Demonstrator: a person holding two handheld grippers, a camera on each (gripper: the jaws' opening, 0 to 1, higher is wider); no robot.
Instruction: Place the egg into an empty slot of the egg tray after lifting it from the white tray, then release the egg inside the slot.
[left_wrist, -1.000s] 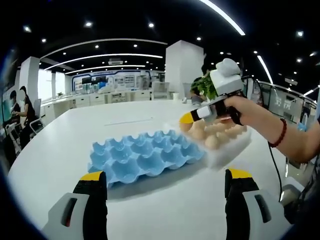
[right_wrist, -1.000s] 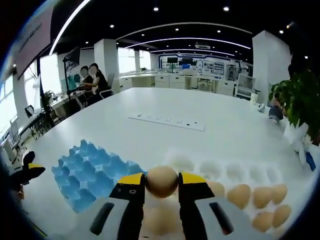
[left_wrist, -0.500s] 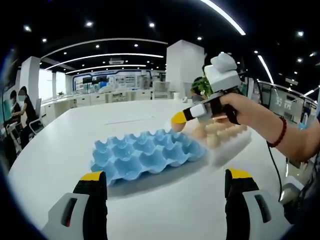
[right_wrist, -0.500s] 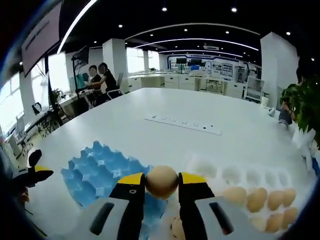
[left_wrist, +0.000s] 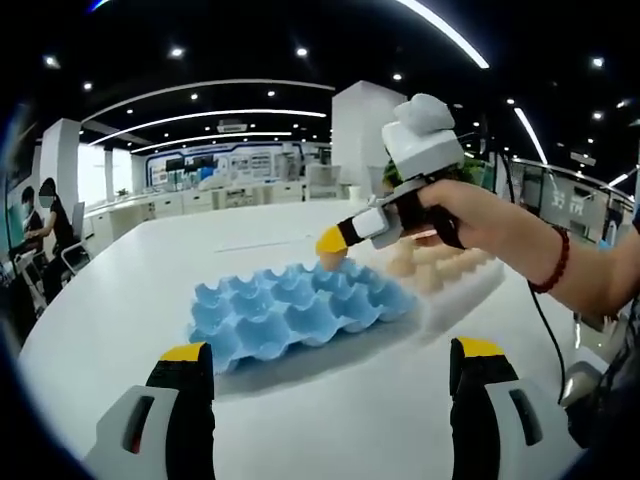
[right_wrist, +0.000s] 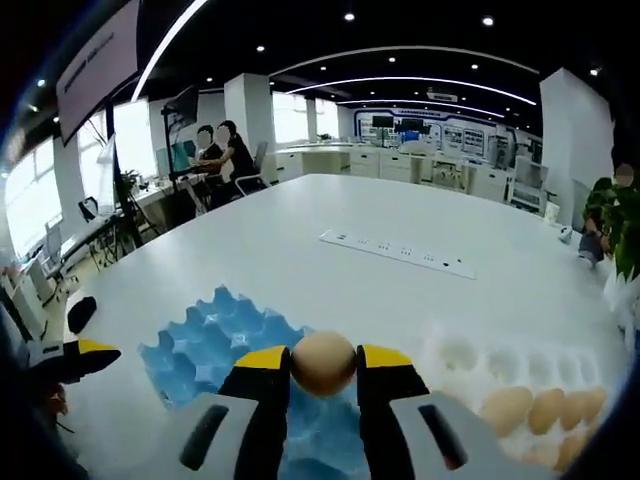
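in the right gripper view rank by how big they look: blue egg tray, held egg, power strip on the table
1. blue egg tray
2. power strip, long but thin and far off
3. held egg, enlarged by nearness

The last two are unsure: distance skews both.

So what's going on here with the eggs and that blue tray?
A person is moving eggs with two handheld grippers. The right gripper is shut on an egg and holds it above the blue egg tray, whose slots look empty. More eggs sit in the white tray beside it. The left gripper is open, low over the table.
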